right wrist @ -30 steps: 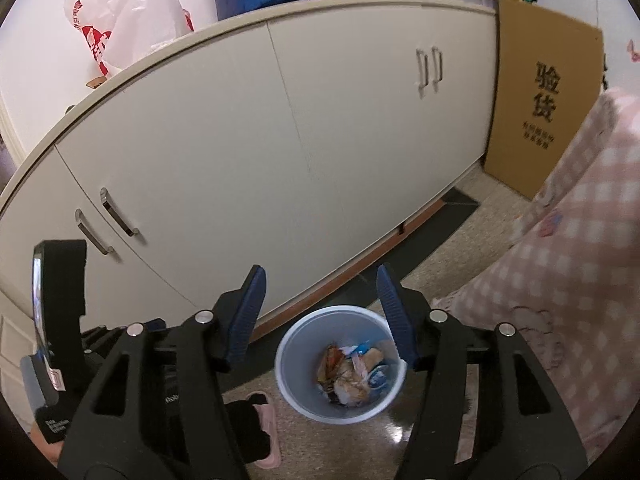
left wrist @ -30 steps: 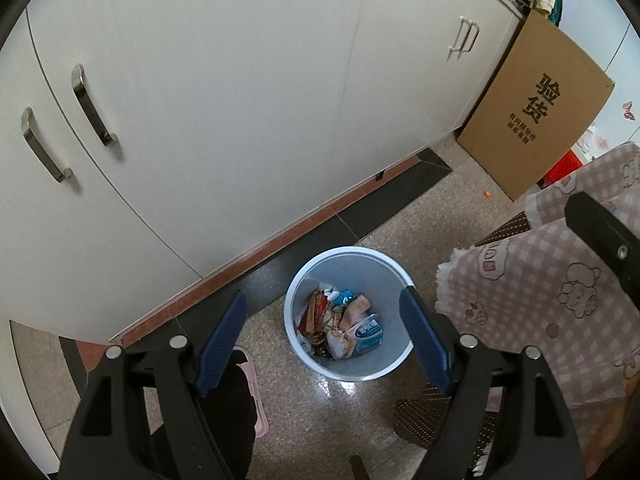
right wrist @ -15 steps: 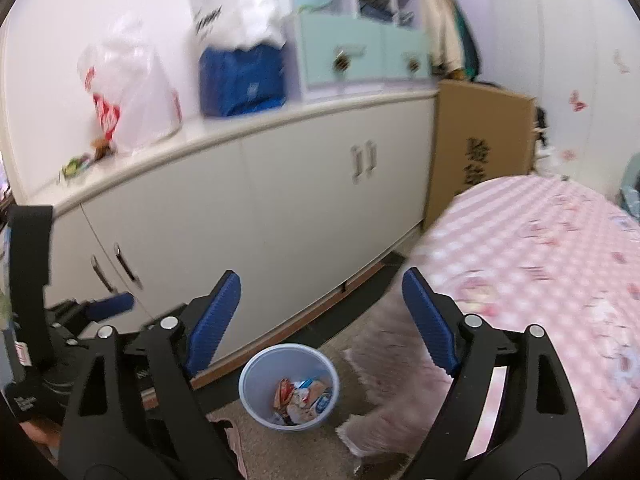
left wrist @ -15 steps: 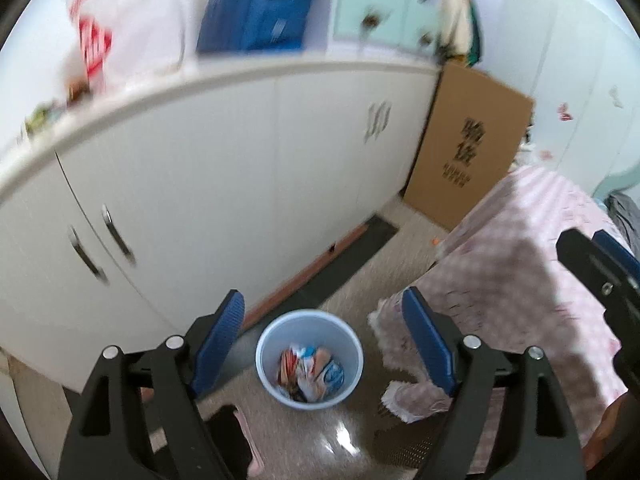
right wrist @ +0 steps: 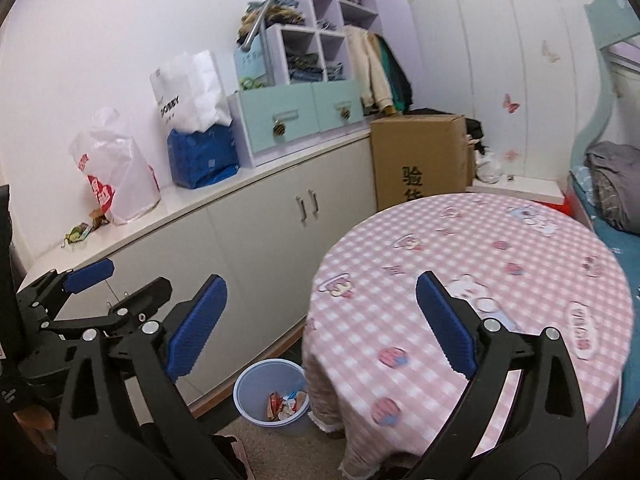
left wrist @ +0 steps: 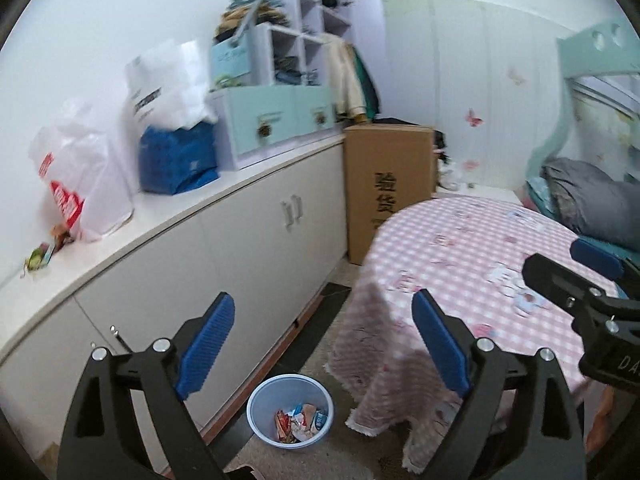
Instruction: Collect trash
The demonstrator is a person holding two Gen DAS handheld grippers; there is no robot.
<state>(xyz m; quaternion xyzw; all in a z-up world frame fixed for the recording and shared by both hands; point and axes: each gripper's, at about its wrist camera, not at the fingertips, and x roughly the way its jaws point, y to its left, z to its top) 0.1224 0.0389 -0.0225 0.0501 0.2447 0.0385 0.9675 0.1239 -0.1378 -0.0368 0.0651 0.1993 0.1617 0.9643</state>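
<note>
— Where was the trash?
— In the bin on the floor. Both grippers, left and right, held nothing, fingers opening.
— Handling?
— I judged the wrappers light, crinkly; pinch an edge.

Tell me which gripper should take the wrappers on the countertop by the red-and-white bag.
Left. The left gripper, jaws opening and empty, sits on the countertop side, nearer the wrappers.
</note>
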